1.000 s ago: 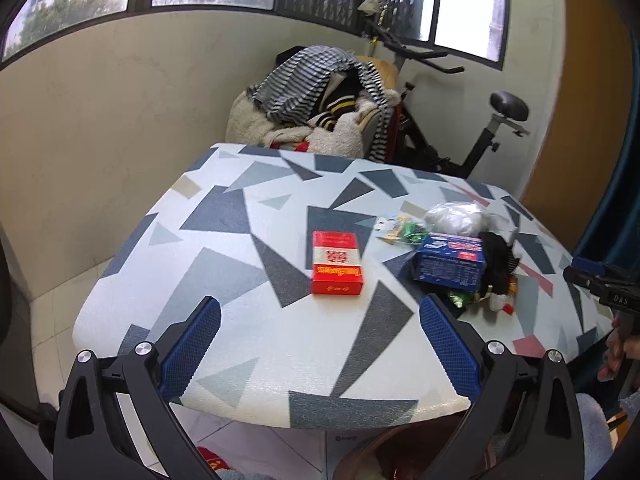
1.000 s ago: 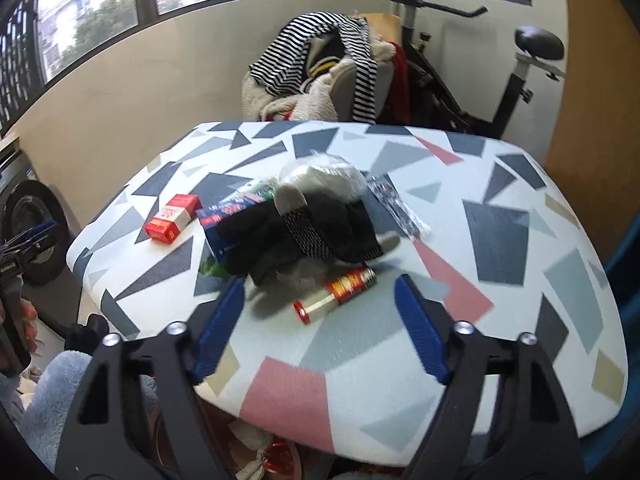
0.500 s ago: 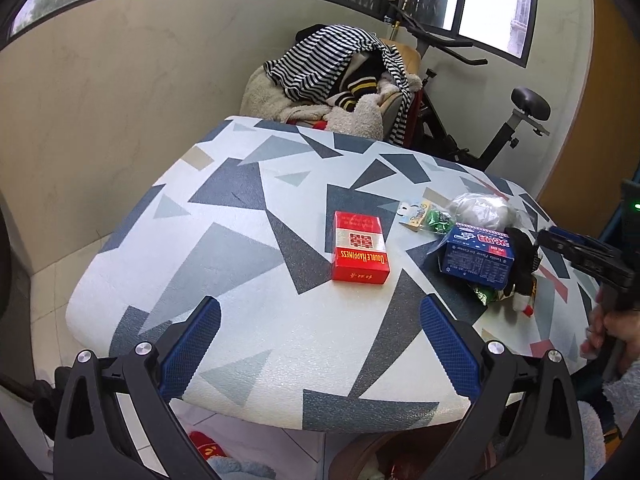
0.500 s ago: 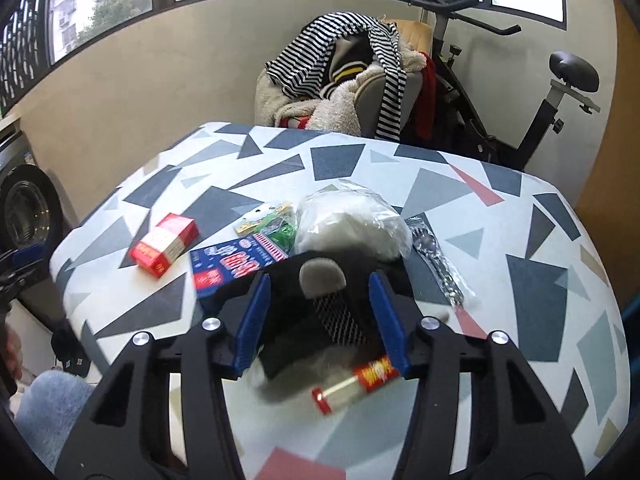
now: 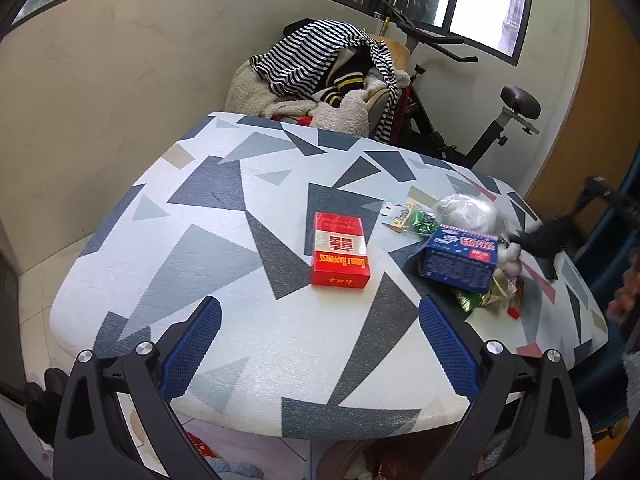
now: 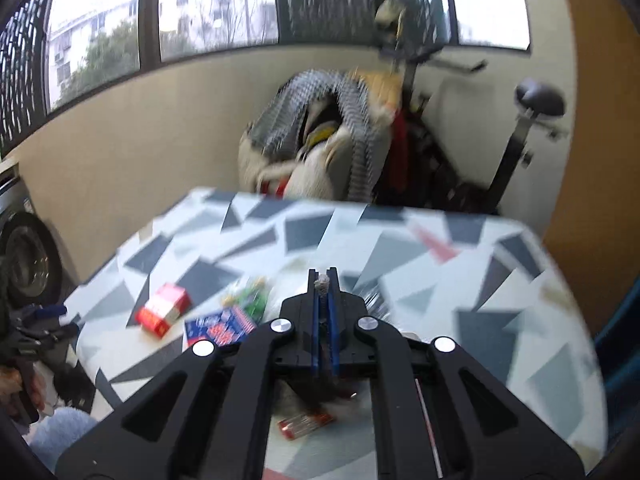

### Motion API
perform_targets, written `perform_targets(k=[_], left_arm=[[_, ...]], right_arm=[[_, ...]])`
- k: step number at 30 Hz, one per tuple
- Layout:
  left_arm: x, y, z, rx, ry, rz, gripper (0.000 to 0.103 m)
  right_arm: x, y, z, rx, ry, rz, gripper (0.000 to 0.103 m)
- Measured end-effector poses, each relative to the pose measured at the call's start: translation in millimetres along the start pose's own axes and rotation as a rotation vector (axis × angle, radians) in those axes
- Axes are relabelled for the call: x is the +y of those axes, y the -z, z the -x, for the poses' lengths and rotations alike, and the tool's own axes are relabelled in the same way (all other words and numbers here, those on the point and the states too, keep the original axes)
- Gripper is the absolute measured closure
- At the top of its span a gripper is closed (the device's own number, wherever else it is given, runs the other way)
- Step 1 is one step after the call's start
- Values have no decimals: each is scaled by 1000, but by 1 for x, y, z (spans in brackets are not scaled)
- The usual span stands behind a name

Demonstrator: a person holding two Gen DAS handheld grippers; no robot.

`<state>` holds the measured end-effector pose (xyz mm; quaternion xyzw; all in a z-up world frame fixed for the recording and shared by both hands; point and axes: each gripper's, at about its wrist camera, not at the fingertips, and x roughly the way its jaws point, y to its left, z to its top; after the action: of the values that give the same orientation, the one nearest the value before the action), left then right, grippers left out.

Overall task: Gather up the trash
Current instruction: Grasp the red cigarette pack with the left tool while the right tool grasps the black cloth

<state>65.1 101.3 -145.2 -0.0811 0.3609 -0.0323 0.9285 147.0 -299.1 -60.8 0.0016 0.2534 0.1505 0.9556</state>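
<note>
A red cigarette box [image 5: 340, 254] lies mid-table beyond my left gripper [image 5: 320, 312], which is open and holds nothing above the near edge of the patterned table [image 5: 240, 240]. To the right sit a blue box [image 5: 460, 260], a white plastic bag [image 5: 468, 210], green wrappers [image 5: 422, 220] and a small red-and-white tube [image 6: 306, 426]. My right gripper [image 6: 323, 276] is shut on a black cloth [image 5: 544, 236], lifted off the pile. Only a grey-white scrap of it [image 6: 322, 281] shows at the tips in the blurred right wrist view.
A chair piled with striped clothes [image 5: 328, 76] and an exercise bike [image 5: 500, 120] stand behind the table. A washing machine [image 6: 20, 260] is at the left. A person's hand [image 5: 624, 296] shows at the right edge. Some litter lies below the table's front [image 5: 384, 460].
My right gripper closed on the black cloth in the pile and rose with it, leaving the tube on the table. The left gripper stayed open, edging slightly closer to the table.
</note>
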Motion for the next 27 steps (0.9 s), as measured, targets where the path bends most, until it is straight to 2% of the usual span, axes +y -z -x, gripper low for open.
perform_targets(k=[3,6,14,21,27], left_arm=[[-3,-2,-3,11,7,5,10],[-5,-4,-11,33,18,11,10],[-12,-15,-48,113,29,16,10],[-18,-40,-103,173,-8,-12,10],[-28,-45,-140,217,-58,-57,10]], right_arm=[[-16,-10,30,-68,35,-42,95],[-29,-11,39,-73,46,-84,95],[-35,12,39,-3,51,-98,95],[-29,26,41,13,34,-108,95],[-27,35,43,29,46,-106,95]])
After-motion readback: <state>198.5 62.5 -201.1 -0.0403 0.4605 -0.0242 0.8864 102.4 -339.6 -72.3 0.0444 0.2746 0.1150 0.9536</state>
